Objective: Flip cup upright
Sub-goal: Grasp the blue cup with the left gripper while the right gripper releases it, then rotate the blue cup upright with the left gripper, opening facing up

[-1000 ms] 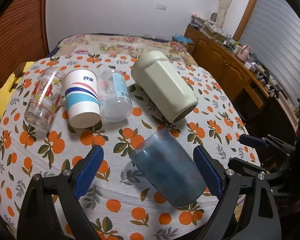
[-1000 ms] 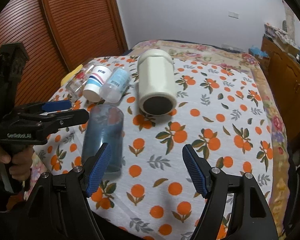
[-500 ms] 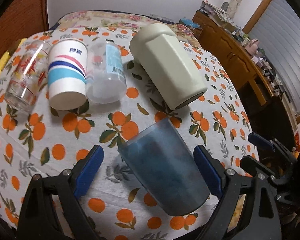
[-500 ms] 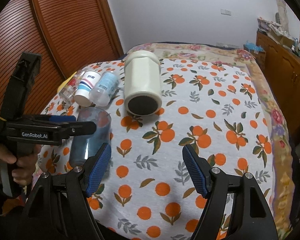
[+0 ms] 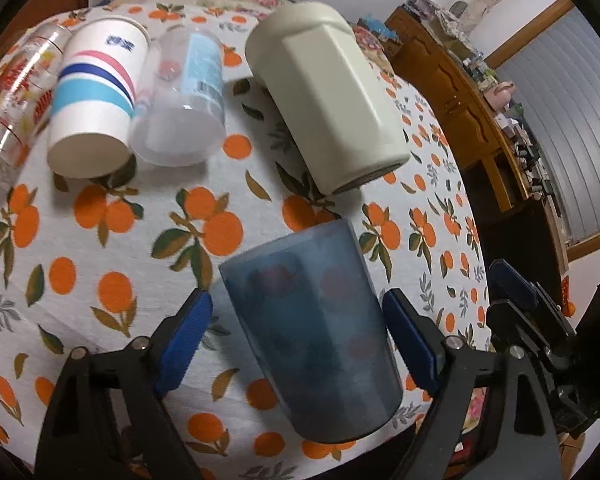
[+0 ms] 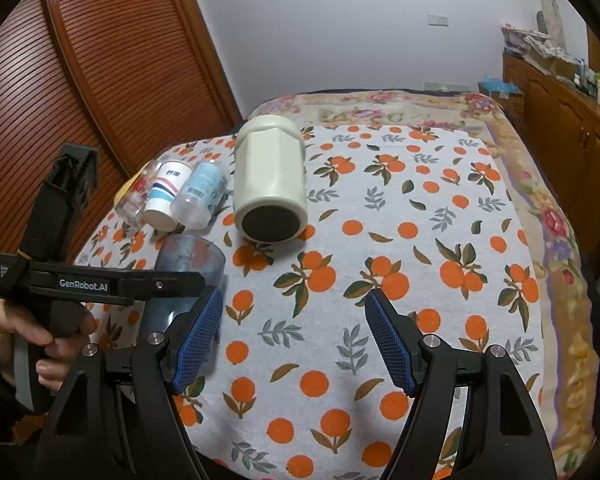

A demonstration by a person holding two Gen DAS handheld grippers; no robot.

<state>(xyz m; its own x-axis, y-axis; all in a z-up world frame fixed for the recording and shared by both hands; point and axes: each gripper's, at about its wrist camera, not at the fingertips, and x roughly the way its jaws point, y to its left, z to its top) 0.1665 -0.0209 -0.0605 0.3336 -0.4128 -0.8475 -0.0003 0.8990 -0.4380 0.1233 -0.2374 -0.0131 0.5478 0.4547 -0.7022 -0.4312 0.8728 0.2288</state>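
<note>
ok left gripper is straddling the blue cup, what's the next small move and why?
Probably close the left gripper on the blue cup. The cup lies on its side between the open blue pads, with a gap showing at each side, so nothing grips it yet. The right gripper is open over bare tablecloth.

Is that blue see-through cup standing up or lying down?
Lying down: the blue cup rests on its side on the orange-print tablecloth, between the open fingers of the left hand-held gripper.

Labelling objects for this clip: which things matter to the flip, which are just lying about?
In play:
blue cup, on its side
left tongs, open around it

Lying about:
cream jar
striped paper cup
clear plastic cup
printed glass
right tongs, open
</note>
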